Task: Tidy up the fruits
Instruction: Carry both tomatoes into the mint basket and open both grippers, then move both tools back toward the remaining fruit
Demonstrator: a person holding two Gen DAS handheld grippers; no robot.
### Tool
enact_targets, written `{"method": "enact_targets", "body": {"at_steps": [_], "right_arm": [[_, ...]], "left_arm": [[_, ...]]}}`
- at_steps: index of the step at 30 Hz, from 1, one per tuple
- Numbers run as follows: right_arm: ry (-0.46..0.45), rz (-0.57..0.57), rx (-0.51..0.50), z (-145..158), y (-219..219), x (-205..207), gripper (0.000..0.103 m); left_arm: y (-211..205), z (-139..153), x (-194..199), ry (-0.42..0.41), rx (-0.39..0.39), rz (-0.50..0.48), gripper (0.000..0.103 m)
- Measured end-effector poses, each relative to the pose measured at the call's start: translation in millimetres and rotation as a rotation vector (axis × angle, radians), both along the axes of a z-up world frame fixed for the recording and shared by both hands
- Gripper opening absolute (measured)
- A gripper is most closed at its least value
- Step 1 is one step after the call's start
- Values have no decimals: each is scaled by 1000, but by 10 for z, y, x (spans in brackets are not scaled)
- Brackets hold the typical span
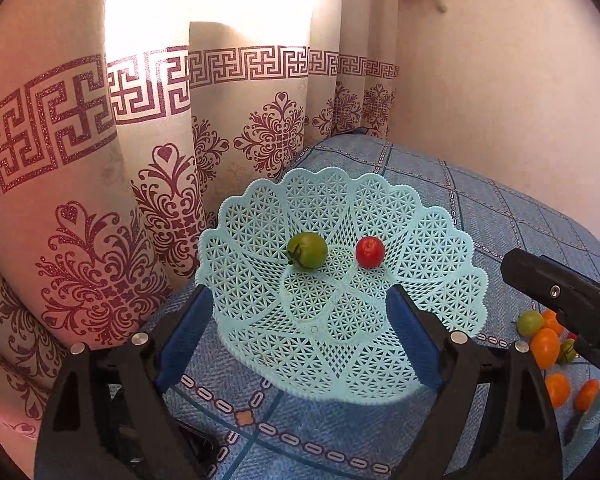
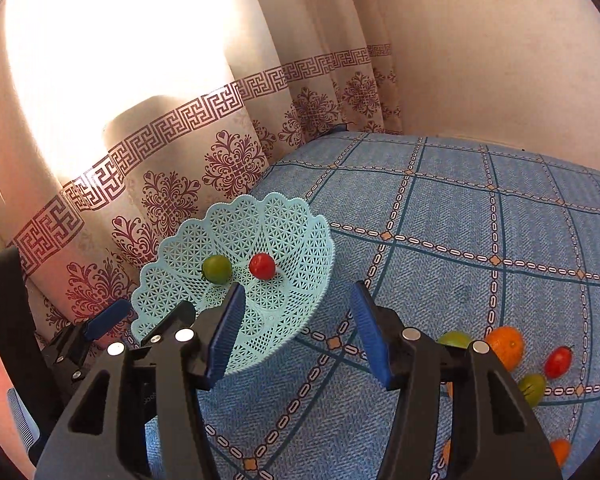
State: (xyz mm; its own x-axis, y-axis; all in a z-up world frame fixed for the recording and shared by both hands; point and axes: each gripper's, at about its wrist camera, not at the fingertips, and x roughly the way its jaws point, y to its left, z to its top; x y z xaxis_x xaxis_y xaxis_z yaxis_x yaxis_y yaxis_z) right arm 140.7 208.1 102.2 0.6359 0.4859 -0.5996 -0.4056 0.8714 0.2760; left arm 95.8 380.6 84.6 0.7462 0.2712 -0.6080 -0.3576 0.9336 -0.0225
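In the basket [image 1: 340,320], green tomato's [image 1: 307,250] stem points left.

Blue checked cloth [image 2: 480,216]: basket [image 2: 300,240], loose fruits [image 2: 506,346] directly on it.

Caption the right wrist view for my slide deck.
Open right gripper above blue checked cloth; pale-blue lattice plastic basket holds green tomato and red tomato.

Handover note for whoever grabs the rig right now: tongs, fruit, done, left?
Left tongs: open, empty, straddling the near rim of the basket.
Right tongs: open, empty, above the blue cloth beside the basket.
Done: green tomato and red tomato sit in the basket.
Left: loose pile of orange, green and red fruit on the cloth, right of the right tongs.
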Motion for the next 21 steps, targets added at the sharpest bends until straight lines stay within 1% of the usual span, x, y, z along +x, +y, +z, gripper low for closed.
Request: {"method": "enact_targets", "body": {"at_steps": [2,7,11,16,21], "right_arm": [[1,-10,1,1,-47,-29,55],[-12,-45,-8,15,-189,-138,55],[-14,-77,-15,1,-363,-210,56],[2,-140,-15,-53,-706,-282,57],[20,-211,-9,-121,-1086,-383,57]], "left_arm": [[-52,42,-41,-12,8,-9,96],[-186,131,-114,-37,16,-38,100],[-303,155,-148,-47,21,-73,100],[-503,155,-183,-44,29,-136,100],[-722,153,-191,-29,5,-200,100]]}}
